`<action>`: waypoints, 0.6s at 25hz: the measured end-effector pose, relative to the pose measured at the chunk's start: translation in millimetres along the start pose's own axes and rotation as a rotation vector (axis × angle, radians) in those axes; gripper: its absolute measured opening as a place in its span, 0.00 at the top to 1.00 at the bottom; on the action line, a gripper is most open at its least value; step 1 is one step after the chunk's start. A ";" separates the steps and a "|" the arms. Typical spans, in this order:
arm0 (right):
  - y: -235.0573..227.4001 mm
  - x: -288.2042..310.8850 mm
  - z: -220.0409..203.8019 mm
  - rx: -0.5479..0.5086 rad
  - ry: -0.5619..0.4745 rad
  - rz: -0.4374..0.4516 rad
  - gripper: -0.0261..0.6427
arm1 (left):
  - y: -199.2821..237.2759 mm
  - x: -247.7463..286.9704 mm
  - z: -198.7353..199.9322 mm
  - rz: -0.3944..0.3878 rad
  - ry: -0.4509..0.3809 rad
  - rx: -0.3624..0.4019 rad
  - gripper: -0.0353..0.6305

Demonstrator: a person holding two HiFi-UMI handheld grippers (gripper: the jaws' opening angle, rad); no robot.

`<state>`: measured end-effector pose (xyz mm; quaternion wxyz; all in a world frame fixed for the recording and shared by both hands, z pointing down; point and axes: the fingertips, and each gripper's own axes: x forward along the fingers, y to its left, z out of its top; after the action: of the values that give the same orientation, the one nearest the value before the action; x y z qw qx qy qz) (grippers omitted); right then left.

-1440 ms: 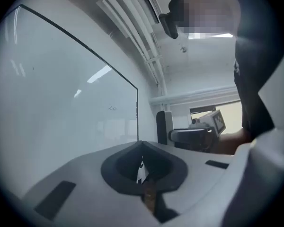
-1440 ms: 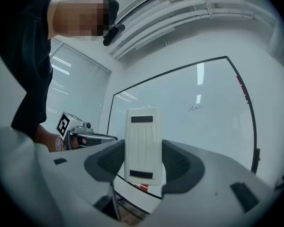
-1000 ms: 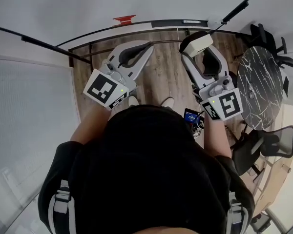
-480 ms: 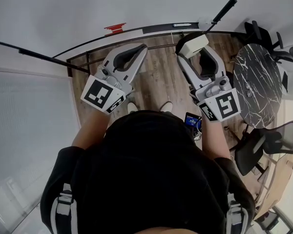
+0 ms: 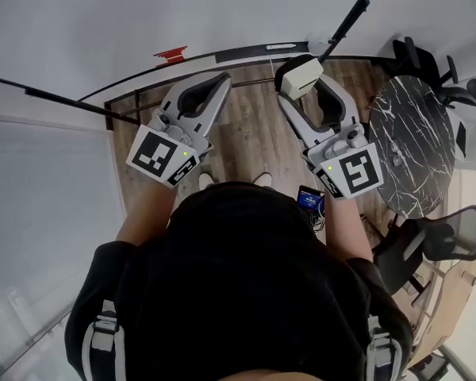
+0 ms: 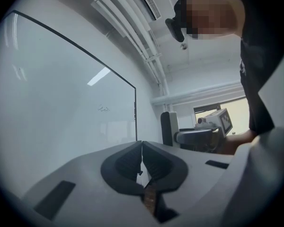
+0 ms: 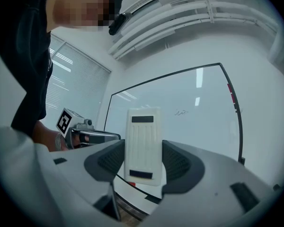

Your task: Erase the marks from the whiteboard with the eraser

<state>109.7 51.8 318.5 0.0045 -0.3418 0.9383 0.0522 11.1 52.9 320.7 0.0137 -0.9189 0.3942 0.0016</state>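
Note:
A white eraser point(image 7: 142, 144) with ribbed back and black strips stands upright between the jaws of my right gripper point(image 7: 143, 162), which is shut on it; in the head view the eraser point(image 5: 300, 76) sits at the tip of that gripper point(image 5: 303, 82). The whiteboard point(image 7: 180, 126) fills the wall ahead, with a small dark squiggle mark point(image 7: 181, 112), also visible as the mark point(image 6: 103, 109) in the left gripper view. My left gripper point(image 5: 220, 79) is held beside the right one, its jaws shut together on nothing point(image 6: 142, 157). Both grippers are short of the board.
The whiteboard's black frame point(image 5: 222, 56) runs along the wooden floor point(image 5: 254, 129) in the head view, with a red item point(image 5: 172, 54) on it. A round dark marble table point(image 5: 412, 145) and black office chairs point(image 5: 428, 240) stand at the right. A grey blind point(image 5: 51, 181) is at the left.
Both grippers have shifted slightly leftward and upward in the head view, nearer the board's frame. The eraser stays held in the right gripper; the left stays shut.

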 end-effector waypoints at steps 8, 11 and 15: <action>-29.0 -0.4 -10.5 0.024 -0.013 0.082 0.60 | -7.2 32.4 -3.8 0.056 0.024 -0.001 0.94; -35.6 11.2 -13.1 0.038 -0.020 0.094 0.60 | 1.6 39.1 -4.2 0.068 0.034 -0.001 0.94; -41.0 32.6 -19.7 0.042 -0.014 0.102 0.60 | 23.0 42.5 -8.2 0.083 0.043 -0.010 0.94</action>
<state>111.5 -2.2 332.8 0.0158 -0.2928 0.9554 0.0351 23.7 6.1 327.7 0.0005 -0.9016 0.4323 -0.0156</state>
